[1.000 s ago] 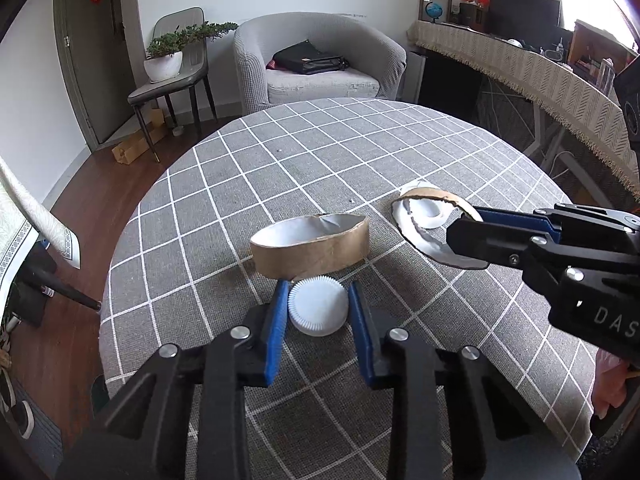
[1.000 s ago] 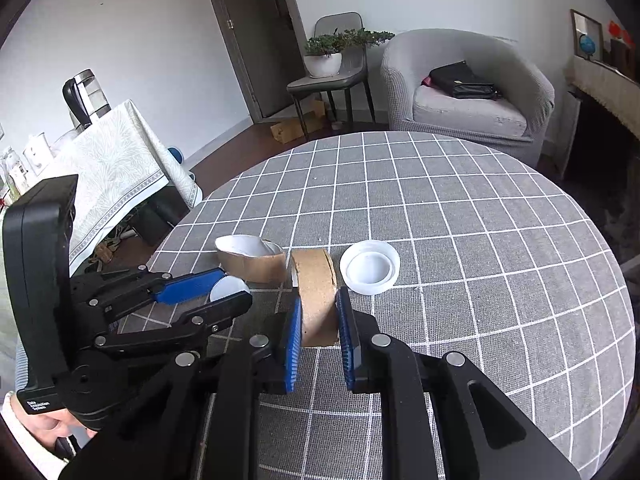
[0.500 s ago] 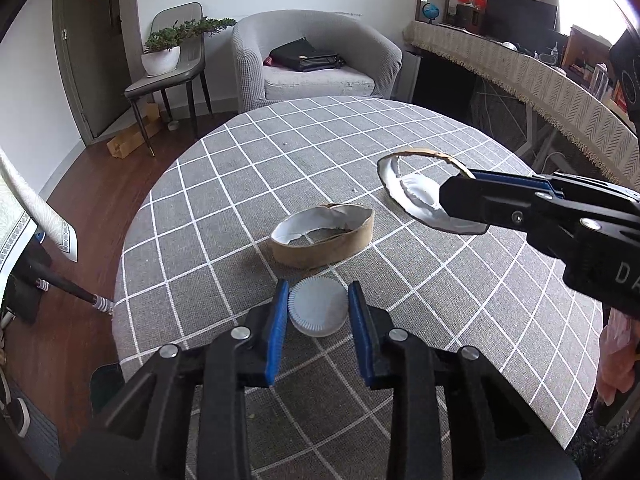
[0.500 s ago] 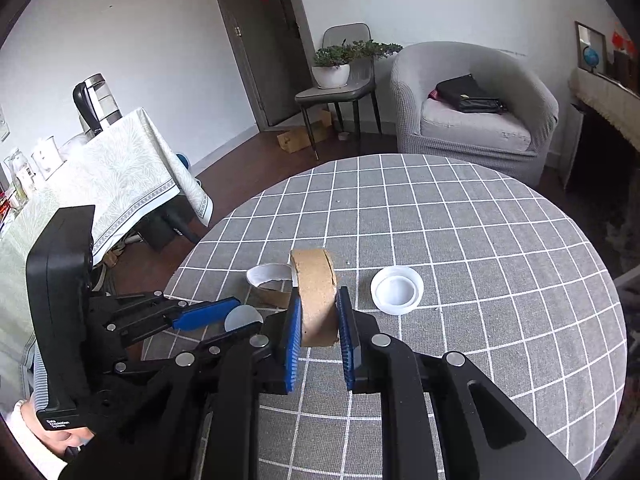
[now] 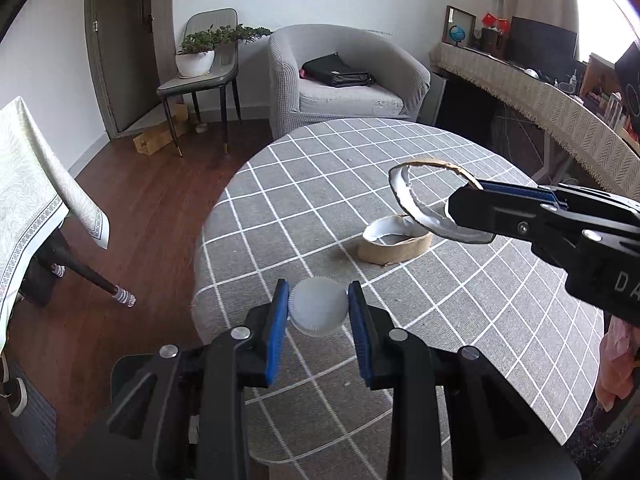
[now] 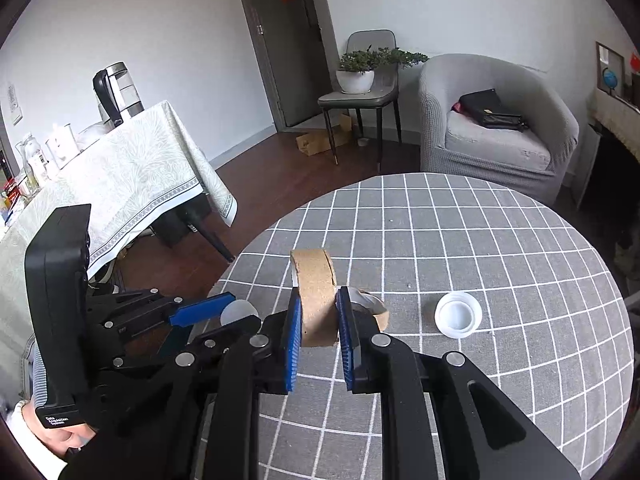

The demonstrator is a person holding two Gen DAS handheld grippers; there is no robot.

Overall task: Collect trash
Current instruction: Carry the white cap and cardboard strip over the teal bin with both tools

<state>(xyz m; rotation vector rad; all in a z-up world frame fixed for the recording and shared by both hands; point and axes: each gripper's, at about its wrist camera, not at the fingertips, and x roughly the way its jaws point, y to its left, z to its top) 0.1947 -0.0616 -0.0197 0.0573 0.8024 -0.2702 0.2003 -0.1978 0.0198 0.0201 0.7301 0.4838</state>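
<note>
My left gripper [image 5: 318, 312] is shut on a white ribbed cap [image 5: 318, 312], lifted over the near left edge of the round checked table [image 5: 320, 184]. In the right wrist view that cap [image 6: 239, 312] shows between the left gripper's blue pads. My right gripper [image 6: 317, 312] is shut on a torn brown paper cup ring [image 6: 314, 288], held above the table; the same ring [image 5: 424, 200] hangs at the right of the left wrist view. A second brown cup piece [image 5: 394, 242] lies on the cloth. A white plastic lid [image 6: 458, 314] sits on the table to the right.
A cloth-covered side table [image 6: 132, 168] with a kettle [image 6: 114, 94] stands to the left. Behind the round table are a grey armchair [image 5: 344, 80] with a black bag and a chair [image 5: 200, 80] holding a potted plant. A long desk [image 5: 540, 92] runs along the right.
Both grippers have risen and pulled back from the table, each carrying its piece. The brown cup piece and the white lid stay on the cloth, now farther away.
</note>
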